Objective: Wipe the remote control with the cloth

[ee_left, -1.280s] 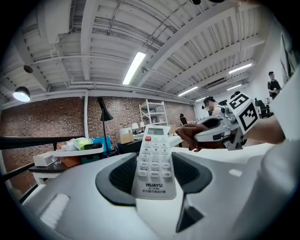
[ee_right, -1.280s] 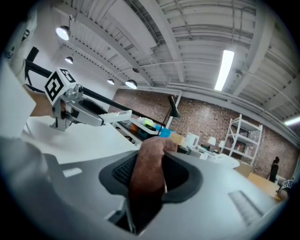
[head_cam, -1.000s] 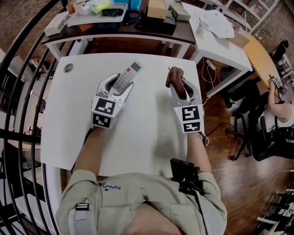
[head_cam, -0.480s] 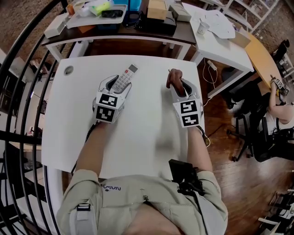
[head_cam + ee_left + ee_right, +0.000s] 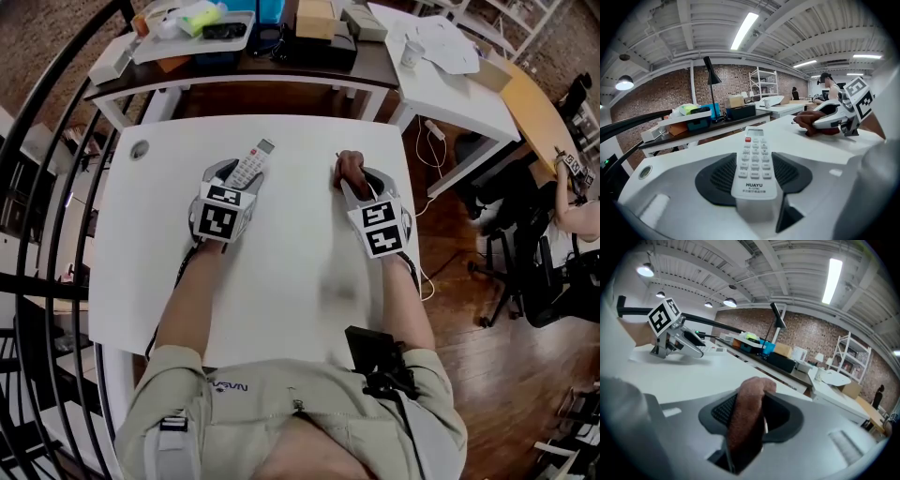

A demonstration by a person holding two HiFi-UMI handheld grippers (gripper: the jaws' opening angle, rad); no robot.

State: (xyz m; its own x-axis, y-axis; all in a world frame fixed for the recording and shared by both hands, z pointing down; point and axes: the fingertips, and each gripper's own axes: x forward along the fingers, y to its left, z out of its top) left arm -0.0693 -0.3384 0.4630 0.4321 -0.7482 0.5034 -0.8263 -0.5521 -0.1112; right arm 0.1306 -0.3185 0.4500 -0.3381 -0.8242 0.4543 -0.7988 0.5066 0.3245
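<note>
Remote control (image 5: 249, 165), white with its buttons facing up, lies over the left half of the white table (image 5: 281, 272). Its lower end is clamped between the fairly wide-set jaws of the left gripper (image 5: 236, 178), and its display end juts toward the table's far edge. Whether it touches the tabletop cannot be told. Over the table's right half, well apart from it, the right gripper (image 5: 361, 187) pinches a bunched brown cloth (image 5: 348, 167). Its jaws have just opened slightly, with the cloth between them. Likely risks: any further loosening could drop the cloth onto the table. Wiping pressure on the unsupported far end could lever the remote out of its one-ended grip.
</note>
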